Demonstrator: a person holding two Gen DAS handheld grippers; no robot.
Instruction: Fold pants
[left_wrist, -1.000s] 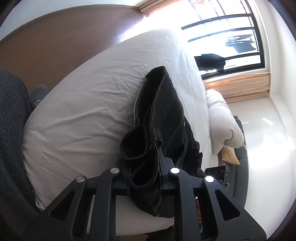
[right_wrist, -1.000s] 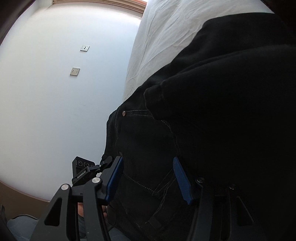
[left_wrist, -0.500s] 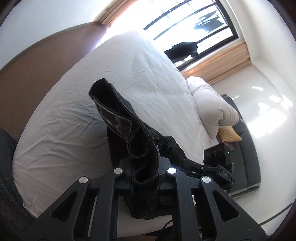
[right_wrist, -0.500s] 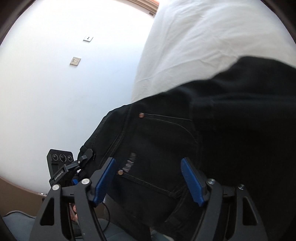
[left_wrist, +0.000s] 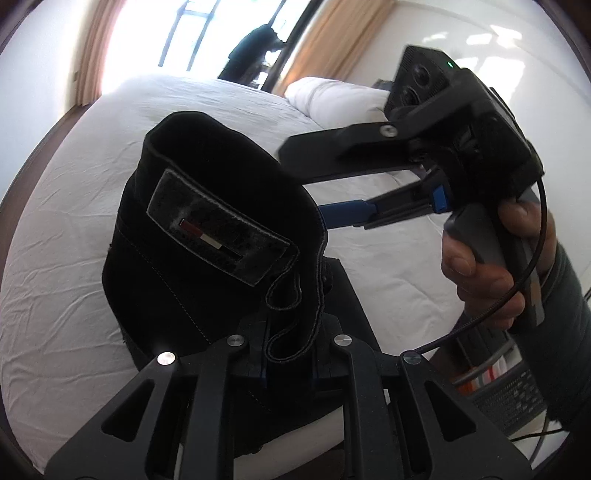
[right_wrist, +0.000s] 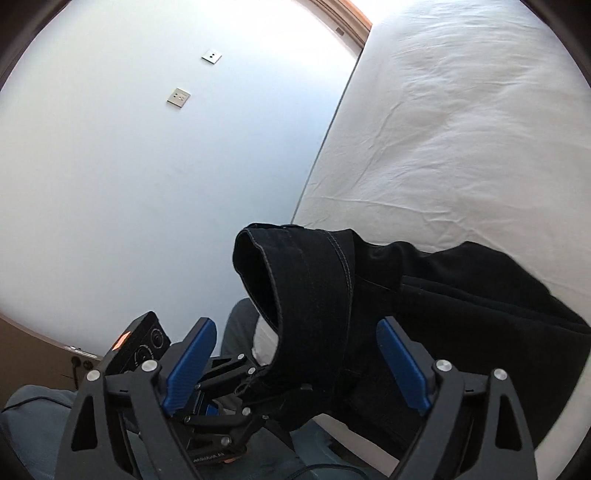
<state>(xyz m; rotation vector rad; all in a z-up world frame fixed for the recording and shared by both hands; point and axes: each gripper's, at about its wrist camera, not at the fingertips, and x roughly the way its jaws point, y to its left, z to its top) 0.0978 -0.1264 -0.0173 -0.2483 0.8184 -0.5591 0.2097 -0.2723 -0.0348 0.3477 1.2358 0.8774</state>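
Black pants (left_wrist: 207, 240) hang above the white bed (left_wrist: 74, 221), the waistband with its leather label turned towards the left wrist camera. My left gripper (left_wrist: 290, 354) is shut on a bunched fold of that waistband. My right gripper (left_wrist: 310, 181) reaches in from the right of that view, held by a hand (left_wrist: 491, 266). In the right wrist view the pants (right_wrist: 443, 295) trail down onto the bed (right_wrist: 461, 129). The right gripper (right_wrist: 295, 328) has its jaws opening; a fold of cloth lies between the blue pads (right_wrist: 192, 354), apart from them. The left gripper (right_wrist: 236, 391) grips the cloth just below.
A rolled white duvet (left_wrist: 332, 92) lies at the bed's far end, before a bright window (left_wrist: 221, 37) with curtains. A white wall with two sockets (right_wrist: 177, 98) runs along the bed's left side. A person's leg in jeans (right_wrist: 37, 417) is low in the right wrist view.
The left gripper has risen and rolled, lifting the waistband off the bed. The right gripper's jaws have widened and it has risen off the pants, coming into the left wrist view.
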